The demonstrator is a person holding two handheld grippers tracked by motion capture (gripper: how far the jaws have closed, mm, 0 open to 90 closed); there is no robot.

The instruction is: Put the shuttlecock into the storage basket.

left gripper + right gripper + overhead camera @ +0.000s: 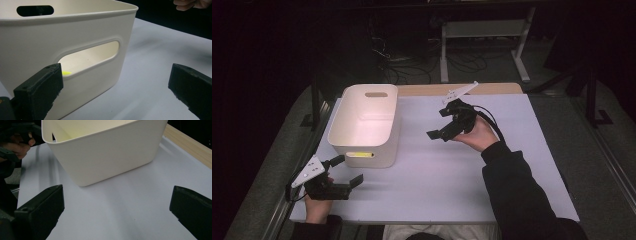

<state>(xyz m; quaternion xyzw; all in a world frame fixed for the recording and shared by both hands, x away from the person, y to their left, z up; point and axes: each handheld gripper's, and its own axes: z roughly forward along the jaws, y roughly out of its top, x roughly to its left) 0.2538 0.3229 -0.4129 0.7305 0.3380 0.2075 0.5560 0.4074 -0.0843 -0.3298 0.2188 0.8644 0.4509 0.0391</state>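
Note:
A white plastic bin (364, 125) with handle slots stands on the left half of the table. Something yellow (360, 154) shows through its near handle slot, seen in the left gripper view as a yellow patch (66, 73) inside the bin (75, 37). My left gripper (346, 171) hovers at the table's front left corner, open and empty, jaws pointing at the bin's near wall. My right gripper (443, 122) is held above the table's middle, open and empty, facing the bin (105, 147) from the right.
The table (432, 170) has a pale sheet on it and a wooden strip (452, 89) along the far edge. Beyond it, a white metal frame (482, 35) and cables lie on the dark floor. Dark rails run along both table sides.

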